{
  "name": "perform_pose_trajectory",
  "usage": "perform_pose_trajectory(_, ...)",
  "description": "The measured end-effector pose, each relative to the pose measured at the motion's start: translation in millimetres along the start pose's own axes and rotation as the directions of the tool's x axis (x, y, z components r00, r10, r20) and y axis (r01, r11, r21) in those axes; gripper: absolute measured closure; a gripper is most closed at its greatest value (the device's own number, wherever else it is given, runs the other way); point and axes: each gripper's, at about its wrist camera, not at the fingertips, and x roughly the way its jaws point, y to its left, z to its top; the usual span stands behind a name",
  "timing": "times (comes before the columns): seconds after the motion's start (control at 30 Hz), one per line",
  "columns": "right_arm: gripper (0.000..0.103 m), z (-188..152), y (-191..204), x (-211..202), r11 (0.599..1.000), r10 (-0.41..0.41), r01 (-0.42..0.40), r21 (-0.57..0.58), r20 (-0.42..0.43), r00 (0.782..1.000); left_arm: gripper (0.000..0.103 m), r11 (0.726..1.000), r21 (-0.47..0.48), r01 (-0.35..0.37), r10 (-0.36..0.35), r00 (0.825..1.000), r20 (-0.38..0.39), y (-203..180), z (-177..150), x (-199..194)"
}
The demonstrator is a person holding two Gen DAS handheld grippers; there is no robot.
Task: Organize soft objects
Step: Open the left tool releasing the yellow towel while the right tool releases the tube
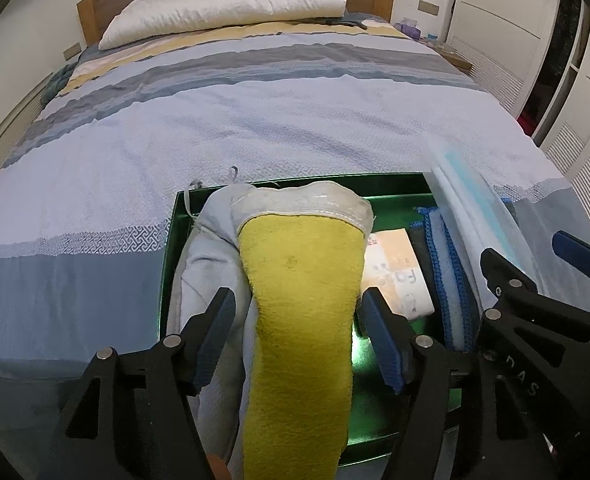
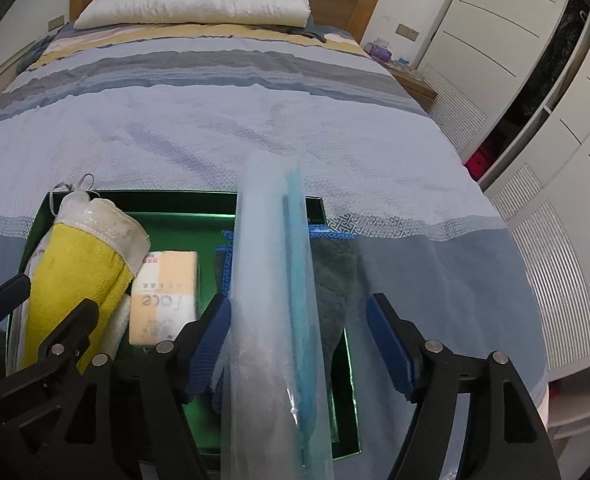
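A green tray [image 1: 167, 256] lies on the bed [image 1: 255, 120] near its foot; it also shows in the right wrist view [image 2: 175, 216]. My left gripper [image 1: 301, 332] stands open around a yellow cloth with a white band [image 1: 303, 300], over the tray's left part, beside a pale blue cloth [image 1: 207, 256]. My right gripper [image 2: 299, 344] stands open around a clear bag with blue face masks [image 2: 271, 280], over the tray's right part. A tissue pack [image 2: 165, 296] and a blue-edged grey cloth [image 2: 331, 272] lie in the tray.
A white pillow [image 1: 223, 4] lies at the wooden headboard [image 1: 91, 12]. A nightstand with small items [image 2: 411, 80] stands at the bed's right. White wardrobe doors [image 2: 555, 160] run along the right side.
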Motion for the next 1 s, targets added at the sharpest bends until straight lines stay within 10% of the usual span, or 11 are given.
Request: perform_pose_trajectory(1.0, 0.013, -6.0, -32.1, -52.9, 0.992, -0.075, 0.068, 0.106, 0.069, 0.995, 0.041, 0.999, -0.044, 0.021, -0.019, 0.999, 0.048, -2.7, -5.9, -43.1)
